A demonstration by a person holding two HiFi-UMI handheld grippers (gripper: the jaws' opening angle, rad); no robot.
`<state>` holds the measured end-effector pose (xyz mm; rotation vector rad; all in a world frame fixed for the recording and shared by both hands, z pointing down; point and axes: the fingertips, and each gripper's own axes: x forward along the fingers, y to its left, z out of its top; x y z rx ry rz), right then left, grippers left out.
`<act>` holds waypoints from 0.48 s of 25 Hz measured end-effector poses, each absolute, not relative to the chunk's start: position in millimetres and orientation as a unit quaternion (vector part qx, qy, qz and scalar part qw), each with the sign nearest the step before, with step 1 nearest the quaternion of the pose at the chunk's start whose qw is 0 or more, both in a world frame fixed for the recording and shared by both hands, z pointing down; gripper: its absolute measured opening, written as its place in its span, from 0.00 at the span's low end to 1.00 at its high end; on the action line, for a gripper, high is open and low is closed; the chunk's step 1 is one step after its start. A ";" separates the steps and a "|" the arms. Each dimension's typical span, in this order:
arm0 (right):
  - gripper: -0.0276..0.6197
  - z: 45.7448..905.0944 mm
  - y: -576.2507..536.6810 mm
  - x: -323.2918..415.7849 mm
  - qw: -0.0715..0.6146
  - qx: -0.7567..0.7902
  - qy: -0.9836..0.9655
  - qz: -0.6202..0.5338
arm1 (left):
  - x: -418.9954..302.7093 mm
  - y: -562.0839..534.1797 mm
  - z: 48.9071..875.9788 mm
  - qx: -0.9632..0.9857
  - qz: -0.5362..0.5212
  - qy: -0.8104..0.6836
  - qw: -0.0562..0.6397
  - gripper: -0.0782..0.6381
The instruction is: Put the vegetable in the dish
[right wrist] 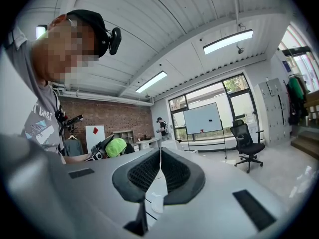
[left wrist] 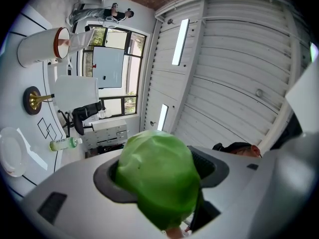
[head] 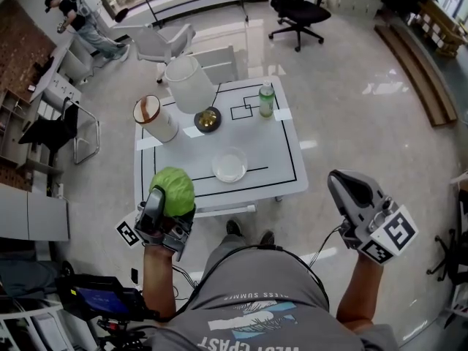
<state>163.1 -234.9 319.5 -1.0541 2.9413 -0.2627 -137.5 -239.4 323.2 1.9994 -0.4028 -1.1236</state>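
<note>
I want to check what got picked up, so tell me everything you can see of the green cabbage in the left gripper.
The green cabbage is a round, bright green head with a smooth, plastic-looking skin, whole as far as can be seen. It sits clamped between the jaws of the left gripper, bulging out past them. It is held in the air by the white table's near left corner, touching only the gripper, short of the clear dish.

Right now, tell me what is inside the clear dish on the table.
Nothing is in the dish; the white table shows through its glass. Nothing covers it, so no part is hidden. The green vegetable is clamped in the left gripper, apart from the dish.
</note>
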 end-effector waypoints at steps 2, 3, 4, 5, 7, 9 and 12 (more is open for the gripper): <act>0.06 320.1 -240.6 157.9 0.002 -0.340 0.937 -0.086 | -140.9 -248.8 325.3 0.787 -0.442 -0.157 0.400 0.54; 0.06 320.0 -243.5 154.6 0.001 -0.342 0.936 -0.088 | -142.8 -254.5 327.2 0.787 -0.440 -0.156 0.404 0.54; 0.06 319.4 -245.9 150.7 0.001 -0.343 0.935 -0.090 | -144.9 -260.4 329.0 0.786 -0.437 -0.156 0.409 0.54; 0.06 318.0 -248.0 146.6 0.002 -0.344 0.934 -0.091 | -147.2 -266.6 330.3 0.785 -0.435 -0.154 0.413 0.54; 0.06 314.1 -255.0 140.6 0.000 -0.350 0.933 -0.090 | -151.9 -280.7 330.5 0.783 -0.434 -0.148 0.420 0.54; 0.06 312.4 -265.2 138.4 -0.001 -0.361 0.928 -0.089 | -154.4 -294.2 328.5 0.783 -0.433 -0.139 0.423 0.54; 0.06 315.5 -270.6 135.2 0.001 -0.372 0.924 -0.091 | -153.4 -303.6 328.7 0.786 -0.426 -0.126 0.429 0.54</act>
